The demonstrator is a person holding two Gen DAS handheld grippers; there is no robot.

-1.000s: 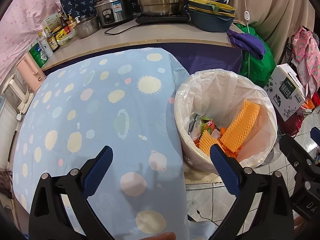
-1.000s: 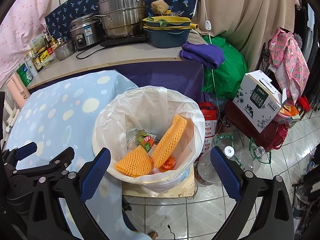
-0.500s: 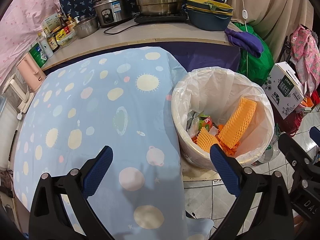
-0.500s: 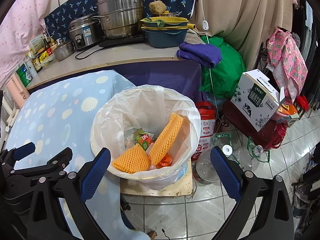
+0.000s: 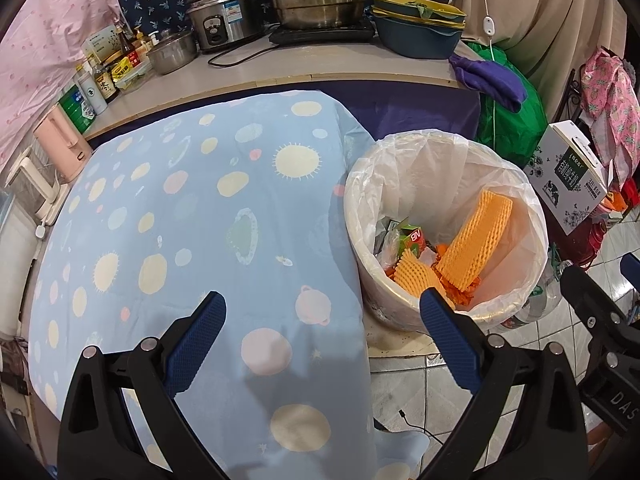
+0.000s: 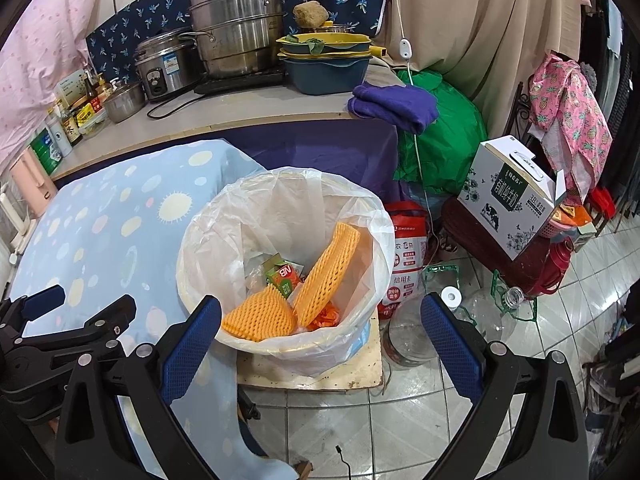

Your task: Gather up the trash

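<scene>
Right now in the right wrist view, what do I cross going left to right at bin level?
Blue planet-print cloth → white-lined trash bin → red printed bag → cow-print carton.

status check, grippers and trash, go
Left gripper open, empty. Right gripper open, empty. Orange foam nets in lined bin. Nothing blocking.

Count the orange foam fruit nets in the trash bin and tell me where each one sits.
2. One long foam net leans upright against the liner on the bin's far-right side; a second, flatter foam net lies at the near-left. More may be buried under the other trash.
</scene>
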